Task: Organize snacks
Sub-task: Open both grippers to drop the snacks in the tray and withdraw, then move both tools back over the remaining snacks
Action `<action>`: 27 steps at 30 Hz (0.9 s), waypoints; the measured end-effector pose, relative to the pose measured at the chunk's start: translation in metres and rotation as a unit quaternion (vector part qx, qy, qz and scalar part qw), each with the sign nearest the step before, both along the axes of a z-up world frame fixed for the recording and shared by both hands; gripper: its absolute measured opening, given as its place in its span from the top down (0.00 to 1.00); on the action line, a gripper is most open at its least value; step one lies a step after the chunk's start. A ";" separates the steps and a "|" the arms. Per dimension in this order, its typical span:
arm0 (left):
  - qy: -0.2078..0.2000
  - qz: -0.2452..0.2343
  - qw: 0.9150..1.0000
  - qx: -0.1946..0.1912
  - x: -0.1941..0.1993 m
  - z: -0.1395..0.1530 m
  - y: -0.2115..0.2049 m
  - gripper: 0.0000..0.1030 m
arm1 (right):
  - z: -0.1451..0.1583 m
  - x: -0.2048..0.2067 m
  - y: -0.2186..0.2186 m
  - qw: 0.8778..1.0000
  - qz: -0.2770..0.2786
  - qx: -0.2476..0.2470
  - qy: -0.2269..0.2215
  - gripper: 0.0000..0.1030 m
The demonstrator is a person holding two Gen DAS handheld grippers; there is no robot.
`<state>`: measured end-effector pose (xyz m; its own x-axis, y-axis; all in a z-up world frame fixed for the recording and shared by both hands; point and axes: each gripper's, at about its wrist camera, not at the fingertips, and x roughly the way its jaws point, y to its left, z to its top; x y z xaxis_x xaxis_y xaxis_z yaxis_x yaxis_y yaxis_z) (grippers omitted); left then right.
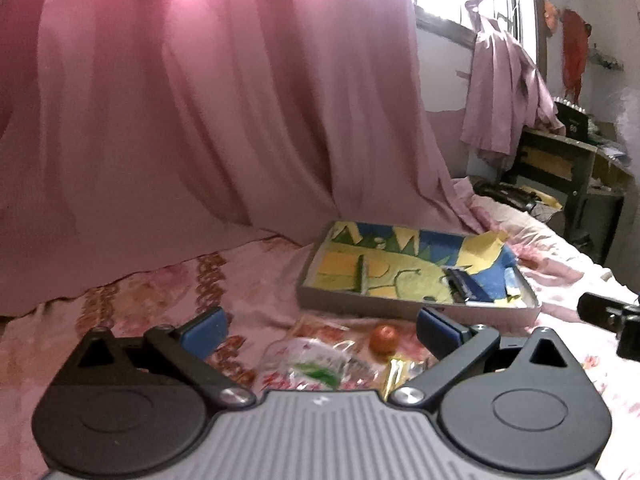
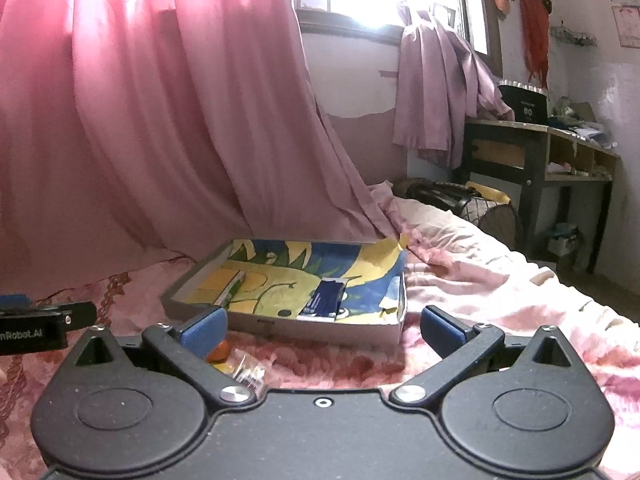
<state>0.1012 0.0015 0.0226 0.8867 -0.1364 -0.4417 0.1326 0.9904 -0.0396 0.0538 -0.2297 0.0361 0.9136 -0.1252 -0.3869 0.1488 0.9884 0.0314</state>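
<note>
A shallow cardboard tray (image 1: 416, 307) (image 2: 320, 326) with a yellow, green and blue picture lining lies on the pink bedspread. Inside it sit a dark blue snack packet (image 1: 466, 285) (image 2: 326, 297) and a thin green stick packet (image 1: 363, 276) (image 2: 232, 286). In front of the tray lie an orange round sweet (image 1: 383, 339) (image 2: 218, 353), a clear wrapper with green and red print (image 1: 316, 364), a yellow wrapper (image 1: 396, 372) and a small clear packet (image 2: 250, 372). My left gripper (image 1: 320, 330) is open just above these loose snacks. My right gripper (image 2: 322, 330) is open, facing the tray's near wall.
A pink curtain (image 1: 200, 120) hangs behind the bed. The flowered bedspread (image 2: 500, 292) stretches to the right. A dark wooden desk (image 2: 540, 152) with clutter stands at the far right by the window, with bags on the floor beside it.
</note>
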 end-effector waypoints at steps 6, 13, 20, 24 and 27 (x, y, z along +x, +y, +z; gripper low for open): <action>0.008 0.009 1.000 0.010 -0.016 -0.002 0.007 0.00 | -0.002 -0.019 0.005 1.000 0.004 0.001 0.007 0.01; 0.021 0.014 1.000 0.018 -0.032 -0.005 0.011 0.00 | -0.011 -0.033 0.015 0.999 0.013 0.007 0.032 0.01; 0.038 0.026 0.999 0.009 -0.039 -0.008 0.020 0.00 | -0.019 -0.038 0.023 0.998 0.021 0.015 0.058 0.01; 0.057 0.037 0.998 0.014 -0.039 -0.011 0.022 0.00 | -0.024 -0.038 0.029 0.997 0.026 0.012 0.075 0.01; 0.074 0.049 0.996 0.028 -0.037 -0.014 0.021 0.00 | -0.027 -0.038 0.033 0.996 0.029 0.006 0.086 0.01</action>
<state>0.0639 0.0225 0.0086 0.8189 -0.0232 -0.5735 0.0318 0.9995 0.0051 0.0162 -0.1964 0.0095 0.8398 -0.0680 -0.5386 0.0946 0.9953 0.0219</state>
